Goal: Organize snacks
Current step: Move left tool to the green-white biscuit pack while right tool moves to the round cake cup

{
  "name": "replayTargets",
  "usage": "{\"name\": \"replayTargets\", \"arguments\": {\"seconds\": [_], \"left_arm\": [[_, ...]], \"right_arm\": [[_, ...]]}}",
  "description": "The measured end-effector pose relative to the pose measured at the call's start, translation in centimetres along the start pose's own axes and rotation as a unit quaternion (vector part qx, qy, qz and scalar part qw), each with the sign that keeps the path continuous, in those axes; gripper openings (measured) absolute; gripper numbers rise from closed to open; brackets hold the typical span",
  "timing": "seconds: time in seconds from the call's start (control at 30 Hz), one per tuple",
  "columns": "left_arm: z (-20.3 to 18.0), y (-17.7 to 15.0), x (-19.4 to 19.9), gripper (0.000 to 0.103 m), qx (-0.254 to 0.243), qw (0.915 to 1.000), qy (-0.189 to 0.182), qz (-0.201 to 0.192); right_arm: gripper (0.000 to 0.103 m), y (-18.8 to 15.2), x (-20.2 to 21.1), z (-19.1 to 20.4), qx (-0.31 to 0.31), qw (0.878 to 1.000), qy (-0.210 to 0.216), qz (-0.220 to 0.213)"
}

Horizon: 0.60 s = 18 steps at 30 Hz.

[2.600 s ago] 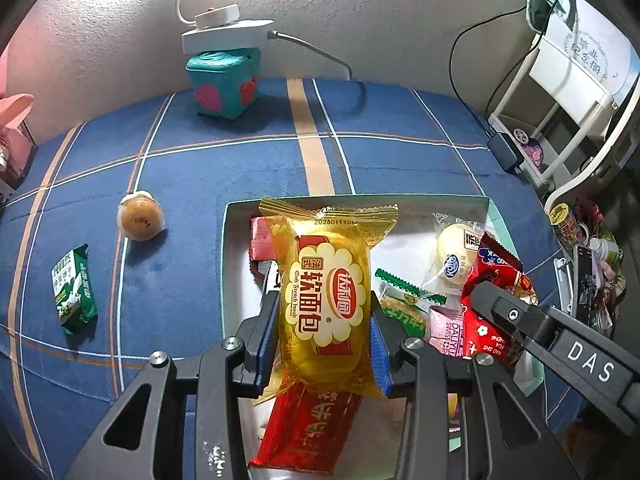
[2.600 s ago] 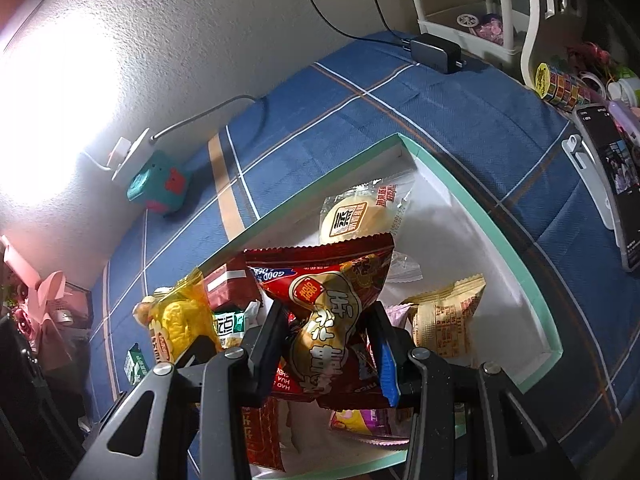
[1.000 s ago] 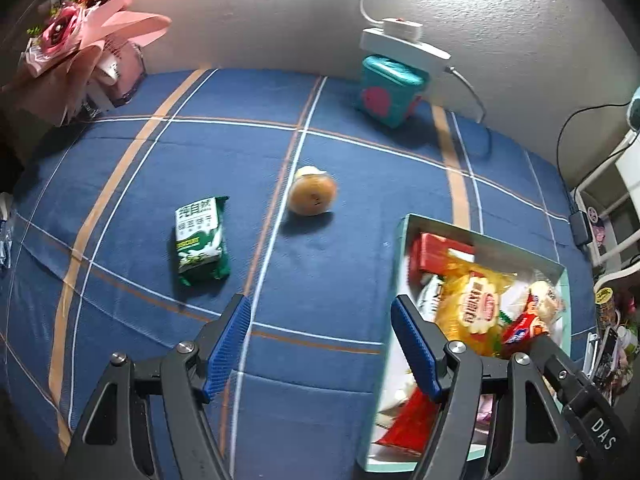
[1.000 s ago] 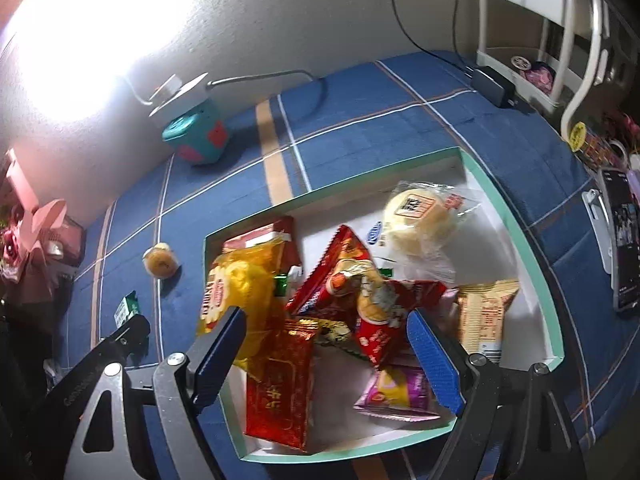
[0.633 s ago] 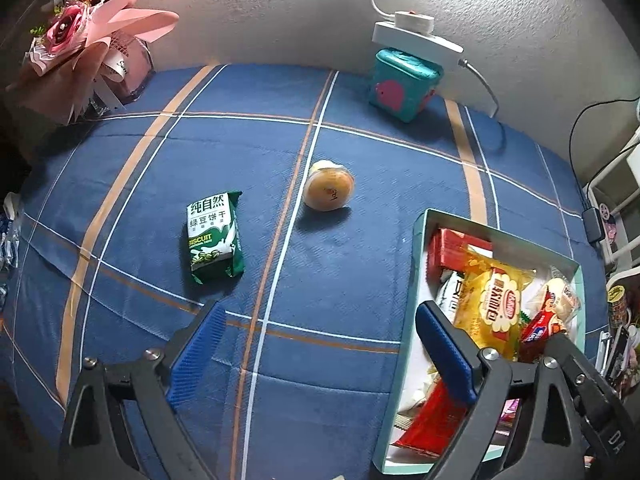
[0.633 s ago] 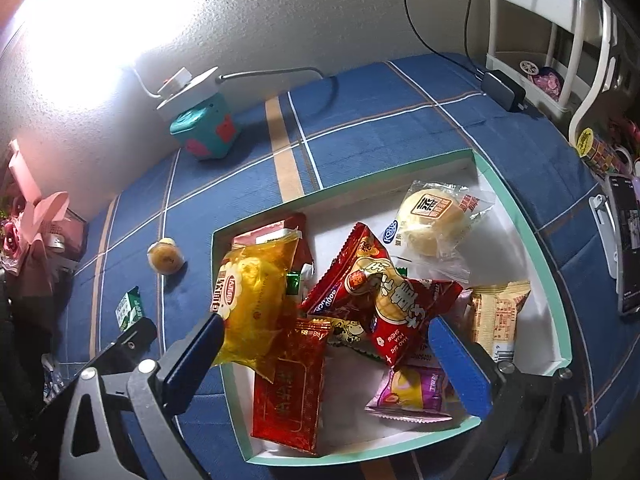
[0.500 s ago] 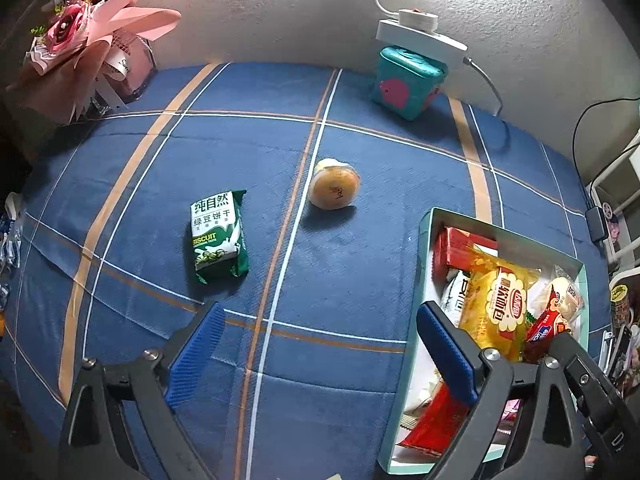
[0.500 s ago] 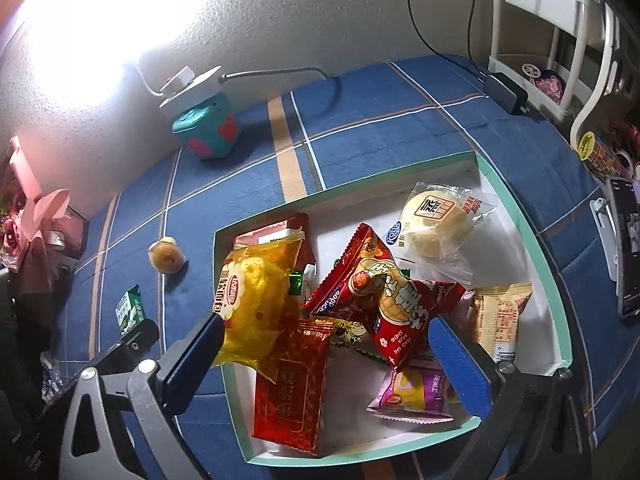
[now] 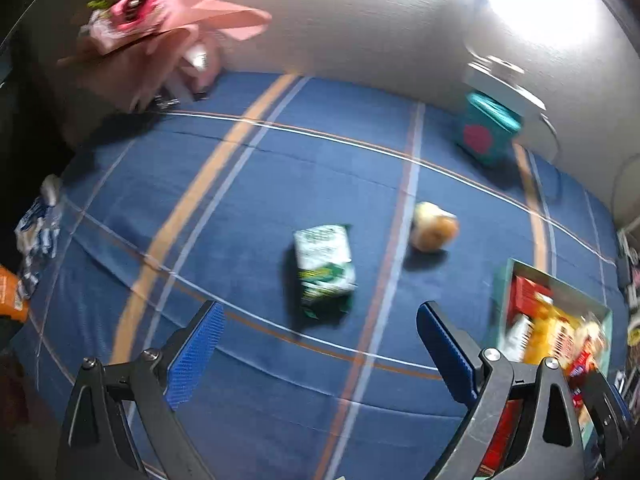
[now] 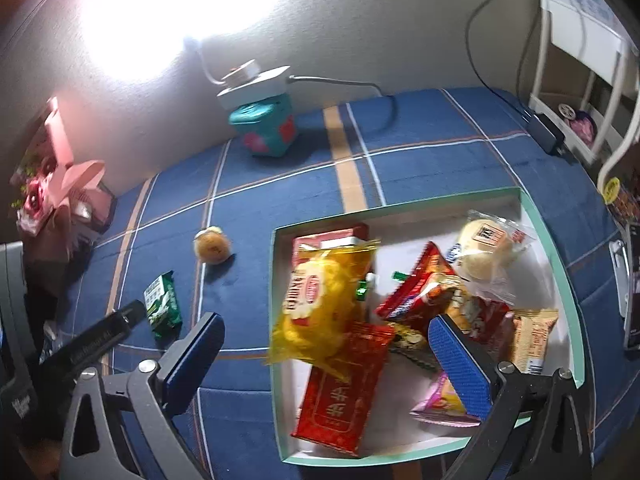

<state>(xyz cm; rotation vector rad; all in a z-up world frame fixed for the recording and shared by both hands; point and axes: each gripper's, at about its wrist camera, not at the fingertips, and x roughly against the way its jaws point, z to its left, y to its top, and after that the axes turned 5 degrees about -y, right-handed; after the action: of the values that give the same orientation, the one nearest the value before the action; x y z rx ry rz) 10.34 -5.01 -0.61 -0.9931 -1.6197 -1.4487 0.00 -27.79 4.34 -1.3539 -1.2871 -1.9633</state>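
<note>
A green biscuit packet (image 9: pixel 324 270) and a round wrapped bun (image 9: pixel 434 226) lie on the blue plaid cloth. My left gripper (image 9: pixel 320 356) is open and empty, just short of the packet. The teal-rimmed box (image 10: pixel 554 248) holds several snacks: a yellow bread pack (image 10: pixel 320 304), a red packet (image 10: pixel 344 388), a red chip bag (image 10: pixel 424 292), a pale bun (image 10: pixel 484 252). My right gripper (image 10: pixel 328 364) is open and empty over the box's front left part. The packet (image 10: pixel 162 304) and bun (image 10: pixel 212 246) show left of the box.
A teal cube (image 10: pixel 266 128) with a white power strip stands by the far wall. A pink bouquet (image 9: pixel 160 12) sits at the far left. A white rack (image 10: pixel 580 48), a charger (image 10: pixel 546 132) and a phone (image 10: pixel 632 288) are on the right.
My left gripper let go of the yellow bread pack and my right gripper let go of the red chip bag in the box. The left gripper has swung left toward the green packet.
</note>
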Motion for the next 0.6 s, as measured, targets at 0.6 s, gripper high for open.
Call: {"name": "replayTargets", "arguments": {"seconds": [0.6], "left_arm": [[10.0, 1.0, 0.3, 0.097, 0.103, 0.9935, 0.048, -0.008]], "right_arm": [[0.103, -2.1, -1.9, 8.7, 0.094, 0.995, 0.042, 0.015]]}}
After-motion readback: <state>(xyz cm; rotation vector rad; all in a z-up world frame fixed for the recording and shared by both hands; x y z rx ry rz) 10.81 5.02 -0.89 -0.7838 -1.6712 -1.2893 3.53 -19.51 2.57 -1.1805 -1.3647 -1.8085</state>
